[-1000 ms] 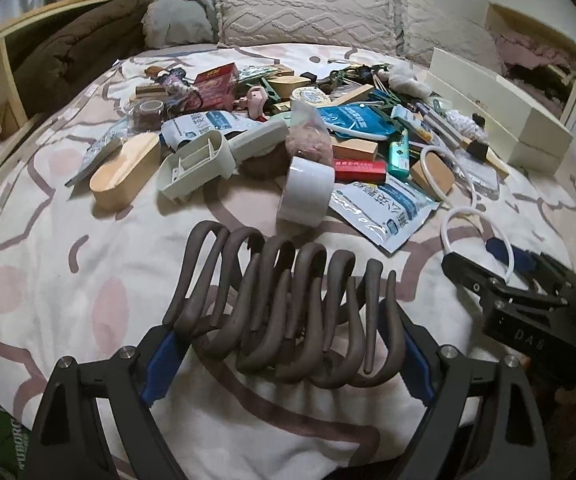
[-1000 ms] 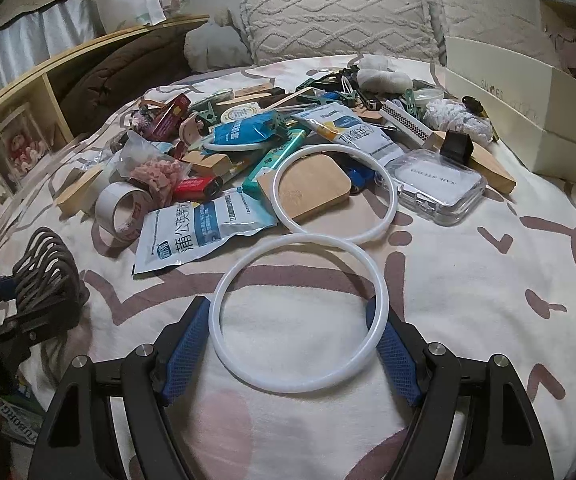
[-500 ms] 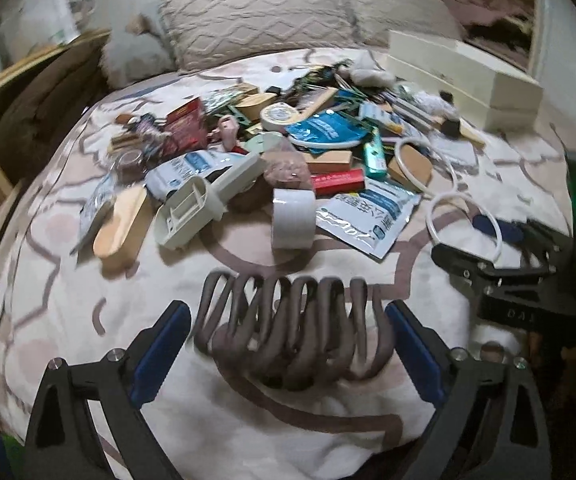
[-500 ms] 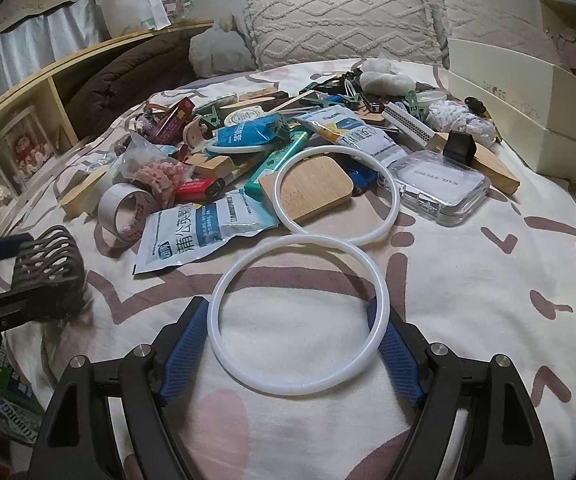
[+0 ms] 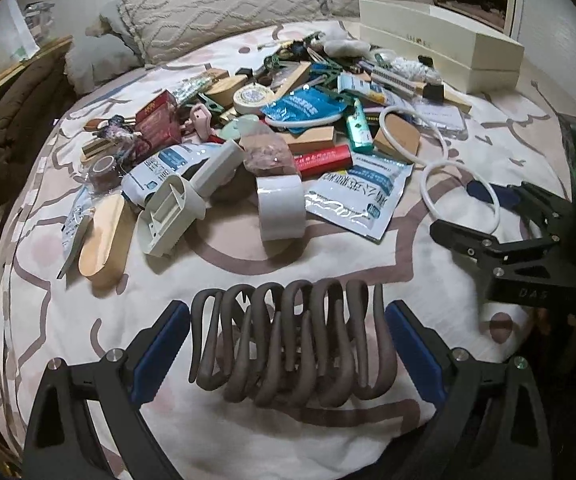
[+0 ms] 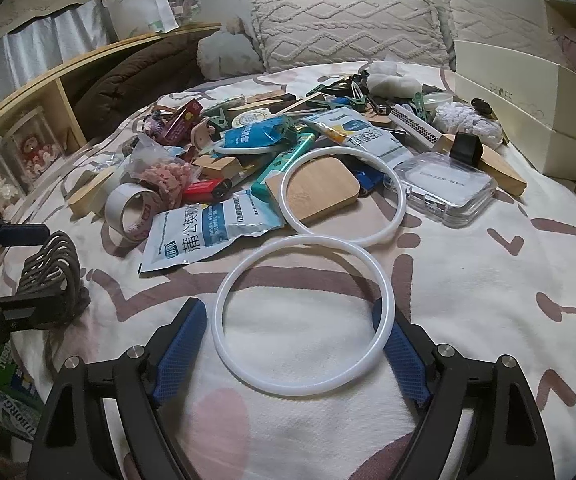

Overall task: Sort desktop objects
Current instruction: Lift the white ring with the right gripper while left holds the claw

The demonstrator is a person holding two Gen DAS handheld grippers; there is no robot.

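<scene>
A brown wavy metal rack [image 5: 292,344] lies on the patterned bedspread between the open fingers of my left gripper [image 5: 288,344], near the bed's front edge; the pads stand just off its ends. The rack also shows at the left in the right wrist view [image 6: 53,276]. A white ring [image 6: 302,316] lies flat between the open fingers of my right gripper [image 6: 288,344]; its right side touches the right pad, the left pad is apart. The ring and right gripper show at the right in the left wrist view [image 5: 460,196].
A heap of mixed items covers the bed's middle: a tape roll [image 5: 279,208], blue-white pouches [image 6: 211,232], a second white ring [image 6: 342,196] over a wooden coaster, a clear case [image 6: 444,188]. A cream box [image 5: 440,44] stands at the right. Pillows lie behind.
My left gripper has opened and let go of the brown rack, which now rests on the bedspread. The right gripper and its ring have hardly moved.
</scene>
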